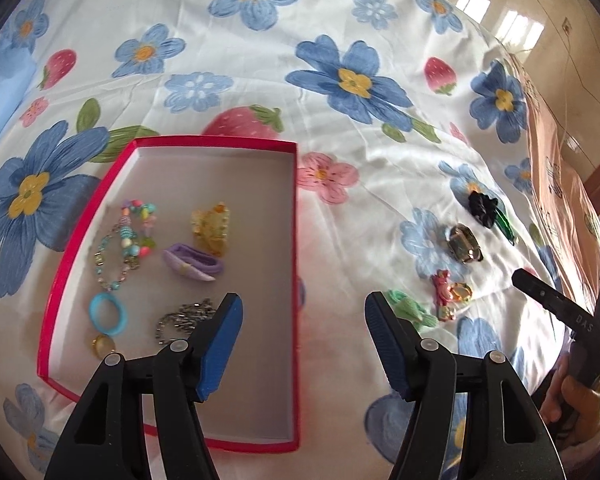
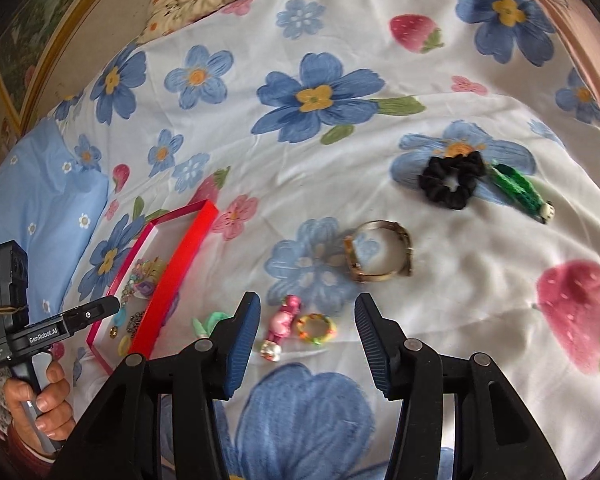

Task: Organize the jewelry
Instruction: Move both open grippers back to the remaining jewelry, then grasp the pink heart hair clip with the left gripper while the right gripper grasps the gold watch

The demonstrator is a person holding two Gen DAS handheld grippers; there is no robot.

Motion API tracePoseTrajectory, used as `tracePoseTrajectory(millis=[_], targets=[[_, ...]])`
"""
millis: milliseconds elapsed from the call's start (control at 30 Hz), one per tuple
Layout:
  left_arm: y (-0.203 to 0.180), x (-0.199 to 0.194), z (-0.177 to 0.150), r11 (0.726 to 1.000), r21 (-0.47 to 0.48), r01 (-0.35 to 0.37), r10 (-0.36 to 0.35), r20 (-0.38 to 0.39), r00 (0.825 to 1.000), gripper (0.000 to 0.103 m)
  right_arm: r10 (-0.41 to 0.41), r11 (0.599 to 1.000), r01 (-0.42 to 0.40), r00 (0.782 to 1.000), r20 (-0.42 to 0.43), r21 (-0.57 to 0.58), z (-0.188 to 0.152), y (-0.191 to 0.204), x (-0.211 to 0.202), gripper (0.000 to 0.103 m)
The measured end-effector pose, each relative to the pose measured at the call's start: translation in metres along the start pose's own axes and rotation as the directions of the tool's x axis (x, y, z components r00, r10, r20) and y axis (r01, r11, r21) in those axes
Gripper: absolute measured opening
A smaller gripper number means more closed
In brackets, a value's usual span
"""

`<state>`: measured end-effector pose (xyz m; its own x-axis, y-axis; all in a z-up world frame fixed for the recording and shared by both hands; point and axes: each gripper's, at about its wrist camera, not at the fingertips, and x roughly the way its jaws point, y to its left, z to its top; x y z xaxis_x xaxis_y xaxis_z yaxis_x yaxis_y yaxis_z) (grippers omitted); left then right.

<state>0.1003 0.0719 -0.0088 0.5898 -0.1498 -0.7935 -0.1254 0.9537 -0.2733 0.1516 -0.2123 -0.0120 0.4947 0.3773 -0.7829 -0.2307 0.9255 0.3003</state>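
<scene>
Both my tongs gape empty over the sheet (image 2: 260, 184): left tongs (image 1: 303, 344) above the red box (image 1: 296, 240), right tongs (image 2: 305, 338) just short of the loose pieces. Inside the box, ahead-left of my left tongs, lie a necklace (image 1: 112, 264), chain (image 1: 184, 318), yellow clip (image 1: 212, 226) and purple band (image 1: 194, 266). Beyond my right tongs sit a scrunchie (image 2: 451, 184), watch (image 2: 379, 250), green clip (image 2: 519, 190), pink charm (image 2: 282, 326) and ring (image 2: 315, 328).
</scene>
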Motion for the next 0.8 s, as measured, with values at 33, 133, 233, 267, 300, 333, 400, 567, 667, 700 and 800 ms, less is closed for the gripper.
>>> tracePoseTrajectory(millis=[33, 133, 233, 267, 300, 333, 400, 567, 667, 700, 800], targets=[[-0.004, 0.001, 0.0, 1.0, 0.009, 0.004, -0.004, -0.005, 1.0, 0.064, -0.004, 1.0, 0.004, 1.0, 0.001, 0.007, -0.001, -0.003, -0.002, 0.051], [-0.019, 0.006, 0.0, 0.999, 0.037, 0.01, -0.01, -0.015, 1.0, 0.065, -0.009, 1.0, 0.009, 1.0, 0.008, 0.022, -0.002, -0.012, -0.005, 0.051], [-0.034, 0.013, 0.001, 0.997, 0.068, 0.022, -0.02, -0.026, 0.999, 0.065, -0.012, 0.999, 0.012, 1.0, 0.013, 0.031, -0.001, -0.019, -0.008, 0.051], [-0.04, 0.015, 0.001, 0.996, 0.083, 0.026, -0.024, -0.03, 0.999, 0.065, -0.011, 0.999, 0.011, 1.0, 0.014, 0.034, 0.0, -0.021, -0.008, 0.051], [-0.046, 0.017, 0.001, 0.995, 0.097, 0.032, -0.029, -0.033, 0.999, 0.065, -0.011, 0.999, 0.01, 1.0, 0.015, 0.035, 0.001, -0.023, -0.008, 0.051], [-0.051, 0.018, 0.002, 0.993, 0.11, 0.038, -0.034, -0.037, 0.999, 0.065, -0.011, 0.999, 0.01, 1.0, 0.016, 0.037, 0.002, -0.024, -0.008, 0.051], [-0.065, 0.024, 0.005, 0.987, 0.152, 0.051, -0.044, -0.046, 0.998, 0.065, -0.008, 0.999, 0.008, 1.0, 0.018, 0.036, 0.005, -0.027, -0.008, 0.051], [-0.099, 0.042, 0.009, 0.966, 0.246, 0.078, -0.062, -0.069, 0.996, 0.065, -0.013, 0.999, 0.013, 1.0, 0.008, 0.031, 0.015, -0.036, 0.001, 0.051], [-0.115, 0.059, 0.011, 0.956, 0.28, 0.091, -0.067, -0.092, 0.993, 0.065, -0.016, 0.999, 0.016, 1.0, -0.003, 0.035, 0.02, -0.042, 0.01, 0.051], [-0.12, 0.065, 0.012, 0.952, 0.291, 0.096, -0.068, -0.103, 0.992, 0.065, -0.022, 0.999, 0.022, 1.0, -0.008, 0.034, 0.023, -0.044, 0.014, 0.051], [-0.131, 0.086, 0.013, 0.945, 0.312, 0.102, -0.063, -0.132, 0.989, 0.065, -0.033, 0.998, 0.034, 0.999, -0.024, 0.043, 0.027, -0.052, 0.026, 0.05]])
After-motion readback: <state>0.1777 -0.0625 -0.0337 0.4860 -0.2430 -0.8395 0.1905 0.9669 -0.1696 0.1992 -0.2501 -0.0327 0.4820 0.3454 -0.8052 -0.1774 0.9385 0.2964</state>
